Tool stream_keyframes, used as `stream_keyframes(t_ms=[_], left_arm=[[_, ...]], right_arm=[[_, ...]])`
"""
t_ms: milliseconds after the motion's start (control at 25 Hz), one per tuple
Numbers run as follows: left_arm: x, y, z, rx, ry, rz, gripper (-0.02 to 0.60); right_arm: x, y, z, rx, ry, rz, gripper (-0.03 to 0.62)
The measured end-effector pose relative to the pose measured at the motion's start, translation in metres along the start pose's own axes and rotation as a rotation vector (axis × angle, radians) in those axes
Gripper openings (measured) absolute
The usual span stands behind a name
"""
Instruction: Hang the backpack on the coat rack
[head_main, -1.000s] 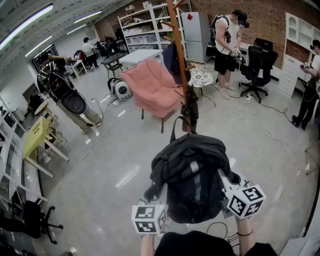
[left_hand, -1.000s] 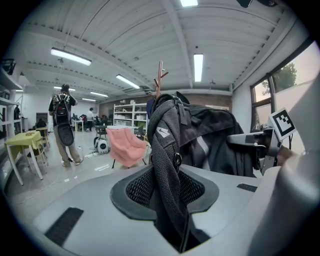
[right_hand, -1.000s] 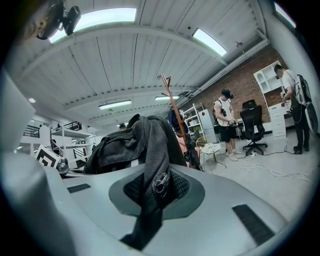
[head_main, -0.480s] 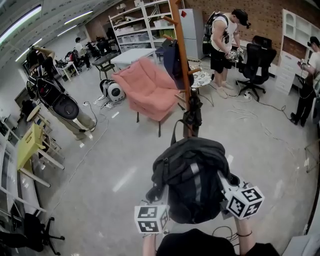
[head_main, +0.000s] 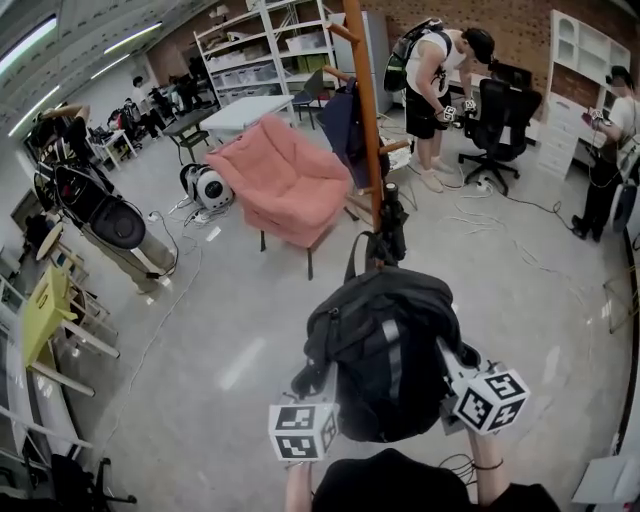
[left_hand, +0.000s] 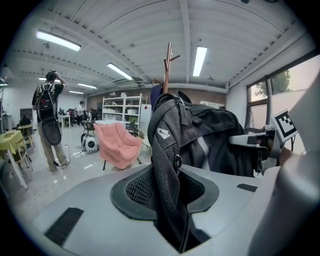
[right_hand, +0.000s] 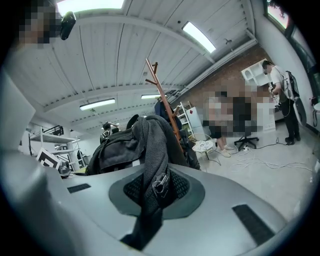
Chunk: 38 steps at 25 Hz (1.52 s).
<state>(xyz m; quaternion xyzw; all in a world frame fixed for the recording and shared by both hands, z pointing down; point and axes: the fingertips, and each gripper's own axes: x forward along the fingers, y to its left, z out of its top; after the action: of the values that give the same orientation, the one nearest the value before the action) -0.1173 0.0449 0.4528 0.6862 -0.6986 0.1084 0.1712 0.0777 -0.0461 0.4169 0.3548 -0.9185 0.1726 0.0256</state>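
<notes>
I carry a black backpack (head_main: 385, 350) in front of me, held up between both grippers. My left gripper (head_main: 318, 388) is shut on the bag's left mesh shoulder strap (left_hand: 167, 160), which runs down between its jaws. On the other side my right gripper (head_main: 450, 368) is shut on the right strap (right_hand: 152, 170), with a zip pull caught at the pads. The wooden coat rack (head_main: 365, 130) stands just beyond the backpack, its pole rising out of the top of the head view; its top pegs (left_hand: 168, 62) show above the bag, and the rack (right_hand: 162, 97) leans behind it.
A dark coat (head_main: 343, 120) hangs on the rack and a dark bag (head_main: 388, 235) sits at its foot. A pink armchair (head_main: 280, 180) stands left of it. People stand at the far right and left; an office chair (head_main: 500, 110), floor cables (head_main: 490, 215) and a yellow table (head_main: 45, 310) lie around.
The coat rack and pink armchair have drawn nearer and slid down the head view. Both grippers keep their hold on the backpack straps.
</notes>
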Motion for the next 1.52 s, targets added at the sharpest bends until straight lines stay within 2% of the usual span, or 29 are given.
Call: stream_keyframes(t_ms=[320, 800, 1080, 1520], left_arm=[[0.027, 0.031, 0.015, 0.034, -0.019, -0.049, 0.123], [0.067, 0.032, 0.056, 0.071, -0.038, -0.099, 0.123], [0.108, 0.047, 0.065, 0.061, -0.019, -0.082, 0.123], [0.175, 0.072, 0.079, 0.037, 0.030, -0.062, 0.122]], right_arm=[[0.033, 0.004, 0.004, 0.004, -0.031, -0.047, 0.031], [0.056, -0.019, 0.037, 0.017, -0.067, -0.092, 0.031], [0.093, -0.038, 0.041, 0.022, -0.051, -0.089, 0.031], [0.154, -0.068, 0.043, 0.086, -0.016, -0.074, 0.031]])
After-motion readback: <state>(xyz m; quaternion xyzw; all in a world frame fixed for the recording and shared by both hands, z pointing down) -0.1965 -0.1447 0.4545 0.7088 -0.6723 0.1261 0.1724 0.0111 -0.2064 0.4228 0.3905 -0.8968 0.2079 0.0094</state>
